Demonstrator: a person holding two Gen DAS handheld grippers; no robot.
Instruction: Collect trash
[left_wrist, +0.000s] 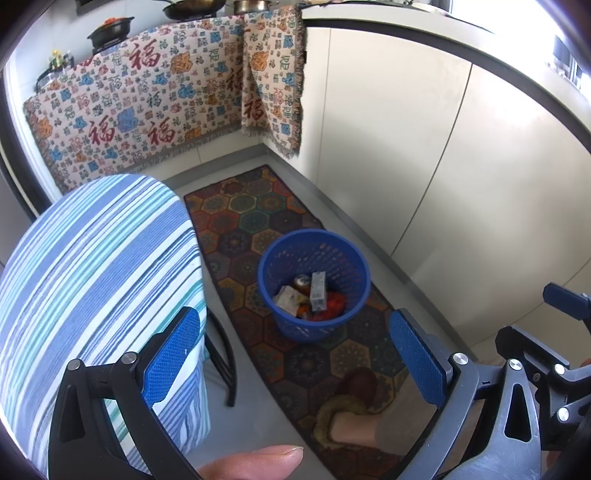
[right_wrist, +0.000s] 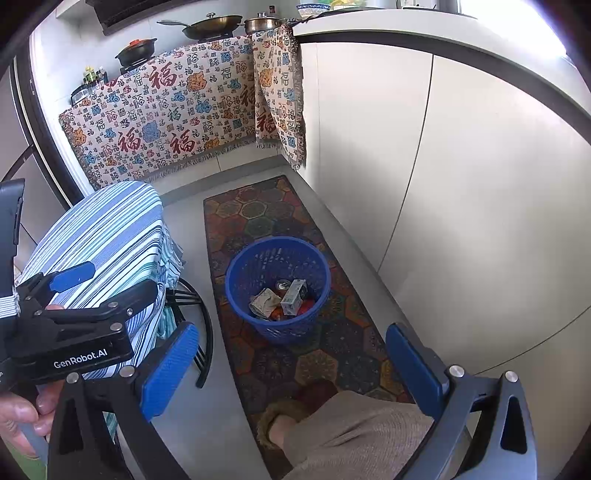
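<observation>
A blue mesh trash basket (left_wrist: 314, 284) stands on a patterned floor runner (left_wrist: 255, 218); it also shows in the right wrist view (right_wrist: 277, 288). Inside lie a grey carton (left_wrist: 318, 291), a can (left_wrist: 301, 281), crumpled paper (left_wrist: 290, 297) and red wrappers (left_wrist: 332, 304). My left gripper (left_wrist: 295, 354) is open and empty, held high above the floor on the near side of the basket. My right gripper (right_wrist: 291, 365) is open and empty, also above the runner. The left gripper's body shows in the right wrist view (right_wrist: 70, 328).
A round table with a striped blue cloth (left_wrist: 99, 280) stands at the left, above the floor. White cabinets (left_wrist: 443, 166) line the right. A patterned cloth (left_wrist: 147, 107) hangs off the far counter with pots on it. The person's slippered foot (left_wrist: 347, 417) is on the runner.
</observation>
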